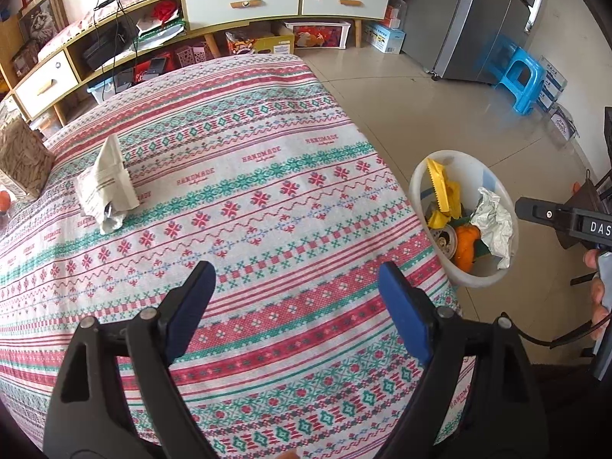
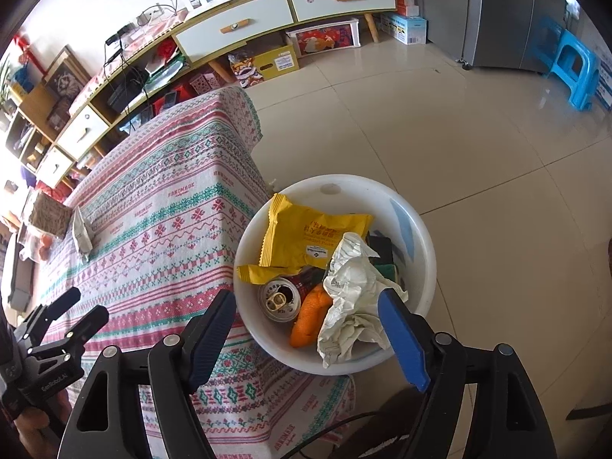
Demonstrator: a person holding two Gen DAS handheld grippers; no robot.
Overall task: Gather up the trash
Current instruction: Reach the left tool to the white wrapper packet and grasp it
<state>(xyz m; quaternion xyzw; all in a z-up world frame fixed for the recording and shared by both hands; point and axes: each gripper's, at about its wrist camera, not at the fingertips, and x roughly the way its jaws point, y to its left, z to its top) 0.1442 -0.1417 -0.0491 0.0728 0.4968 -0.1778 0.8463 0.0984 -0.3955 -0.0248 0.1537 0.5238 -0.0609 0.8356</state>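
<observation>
A white bin (image 2: 420, 237) stands on the floor by the table's right edge; it also shows in the left wrist view (image 1: 419, 187). It holds a yellow wrapper (image 2: 306, 235), a drink can (image 2: 279, 300), an orange peel (image 2: 310, 319) and crumpled white paper (image 2: 352, 290). My right gripper (image 2: 306, 329) is open and empty above the bin. A folded beige paper packet (image 1: 109, 187) lies on the patterned tablecloth (image 1: 248, 199) at the left, and is seen in the right wrist view (image 2: 81, 235). My left gripper (image 1: 294, 306) is open and empty over the near part of the table.
A woven box (image 1: 23, 160) sits at the table's far left. A low cabinet with drawers (image 1: 244, 4) runs along the back wall. A grey fridge (image 1: 482, 19) and a blue stool (image 1: 522, 80) stand on the tiled floor at the right.
</observation>
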